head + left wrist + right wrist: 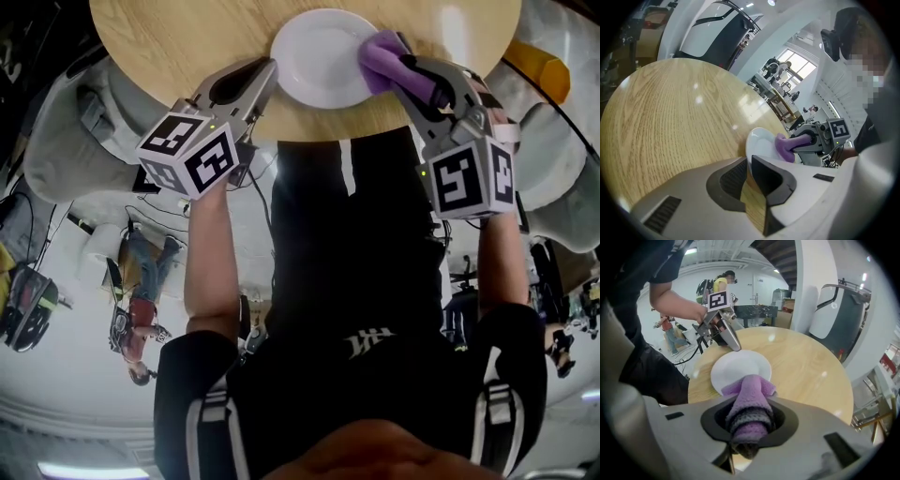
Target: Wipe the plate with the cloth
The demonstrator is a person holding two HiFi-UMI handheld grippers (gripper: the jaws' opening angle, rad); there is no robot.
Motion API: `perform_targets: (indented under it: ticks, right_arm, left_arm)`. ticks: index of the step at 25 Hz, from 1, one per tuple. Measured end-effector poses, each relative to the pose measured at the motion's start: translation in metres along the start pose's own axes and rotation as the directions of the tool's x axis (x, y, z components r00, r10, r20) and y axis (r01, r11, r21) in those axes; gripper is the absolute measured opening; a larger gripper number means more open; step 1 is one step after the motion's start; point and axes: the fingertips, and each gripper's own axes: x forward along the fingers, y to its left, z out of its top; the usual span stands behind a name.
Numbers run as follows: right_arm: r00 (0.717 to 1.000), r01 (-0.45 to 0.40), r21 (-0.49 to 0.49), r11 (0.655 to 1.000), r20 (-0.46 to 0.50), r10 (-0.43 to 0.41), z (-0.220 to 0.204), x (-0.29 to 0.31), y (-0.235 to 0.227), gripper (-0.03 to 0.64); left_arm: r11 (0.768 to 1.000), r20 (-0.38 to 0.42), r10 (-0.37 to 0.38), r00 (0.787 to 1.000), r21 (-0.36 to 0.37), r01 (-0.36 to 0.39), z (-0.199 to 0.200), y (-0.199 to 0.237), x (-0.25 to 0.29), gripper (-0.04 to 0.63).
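Nearest the lens lies the person's black shirt point(375, 281); beyond it two bare forearms reach toward the round pale-wood table point(169, 42) at the far side. A round white ceramic plate point(319, 56) sits on the table close to its near edge. The left tool point(265, 77) meets the plate's left rim, its jaws drawn close with the rim pinched between their tips, apparently to steady the plate. The right tool point(412, 77) has its jaws clamped on a bunched purple knitted cloth point(380, 58); the free end of the cloth lies on the right part of the plate, overlapping its rim. Progress, as judged: wiping appears to be under way at the right edge; the plate's centre and left half lie bare and white, with no visible soil; how much of it has been wiped cannot be told. Remaining, as judged: passes of the cloth across the centre and toward the held left rim.
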Motion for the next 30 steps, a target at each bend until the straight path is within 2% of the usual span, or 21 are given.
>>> perform_targets:
  ticks: [3,6,10,13,16,21,30]
  right_arm:
    - [1.0,0.027,0.015,1.0,-0.004,-0.027,0.0,-0.01,-0.004,0.097]
    - [0.998,0.029,0.023,0.999,0.056,-0.03,0.025,-0.014,0.002,0.097]
    - [0.989,-0.033,-0.056,0.998,0.141,0.041,0.066,0.018,0.024,0.097]
    - [0.986,-0.071,-0.112,0.991,0.143,0.087,0.078,0.048,0.035,0.097]
    - [0.988,-0.076,-0.119,0.99,0.127,0.091,0.082,0.058,0.037,0.095]
    - [0.99,-0.085,-0.127,0.988,0.097,0.098,0.073,0.055,0.038,0.097]
    - [0.997,-0.071,-0.083,0.994,0.034,0.074,0.024,0.022,0.029,0.097]
  left_arm:
    - [1.0,0.003,0.006,1.0,0.01,-0.006,0.001,-0.001,0.001,0.044]
    - [1.0,0.007,0.007,1.0,0.014,-0.007,0.0,0.0,0.0,0.044]
    - [1.0,0.011,0.01,1.0,0.012,-0.01,-0.001,0.0,0.0,0.044]
    - [1.0,0.016,0.009,1.0,0.01,-0.01,-0.002,-0.001,0.0,0.044]
    - [1.0,0.025,0.005,1.0,0.003,-0.005,-0.003,0.001,-0.003,0.04]
    - [1.0,0.03,0.003,1.0,0.013,-0.004,-0.002,0.001,-0.004,0.041]
    - [1.0,0.022,-0.005,1.0,0.021,0.005,-0.004,-0.005,0.001,0.041]
